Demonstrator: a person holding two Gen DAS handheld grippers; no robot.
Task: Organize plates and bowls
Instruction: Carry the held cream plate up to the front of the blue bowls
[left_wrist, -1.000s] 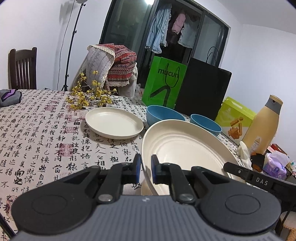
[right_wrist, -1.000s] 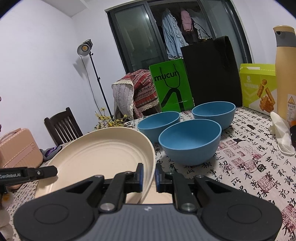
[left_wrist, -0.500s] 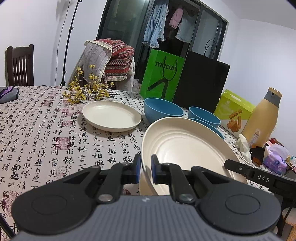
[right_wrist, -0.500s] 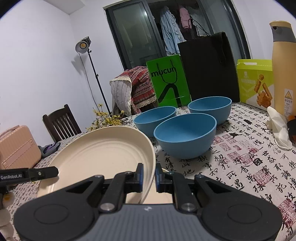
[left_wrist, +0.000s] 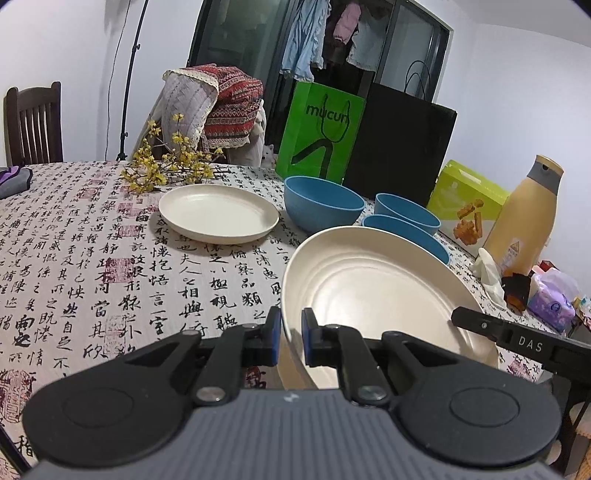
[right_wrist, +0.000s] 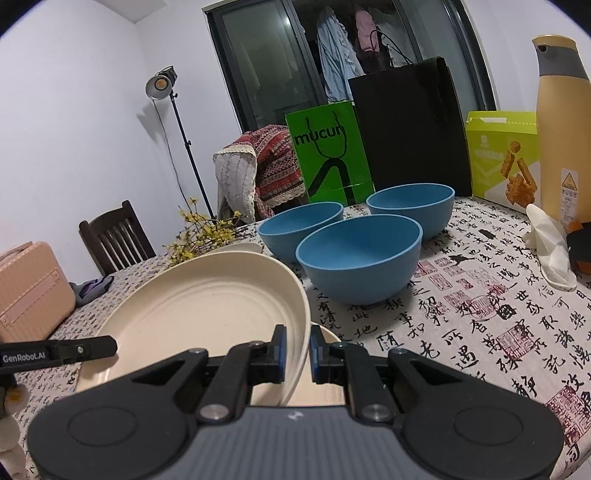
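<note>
A cream plate (left_wrist: 369, 291) hangs tilted just above the table, held from both sides. My left gripper (left_wrist: 291, 334) is shut on its left rim. My right gripper (right_wrist: 297, 350) is shut on the opposite rim of the same plate (right_wrist: 207, 306). A second cream plate (right_wrist: 327, 373) lies on the table under it, mostly hidden. A third cream plate (left_wrist: 218, 212) rests farther off near the flowers. Three blue bowls (right_wrist: 358, 258) (right_wrist: 301, 229) (right_wrist: 412, 206) stand apart behind the held plate.
The table (left_wrist: 92, 266) wears a cloth printed with calligraphy. At its back stand a green bag (left_wrist: 321, 136), a black bag (left_wrist: 399, 147), a green box (right_wrist: 502, 158) and a tan bottle (right_wrist: 561, 129). Yellow flowers (left_wrist: 166, 166) lie at the back left, a white glove (right_wrist: 550, 243) at the right.
Both grippers keep their hold on the cream plate. The views have tipped only slightly and nothing on the table has moved.
</note>
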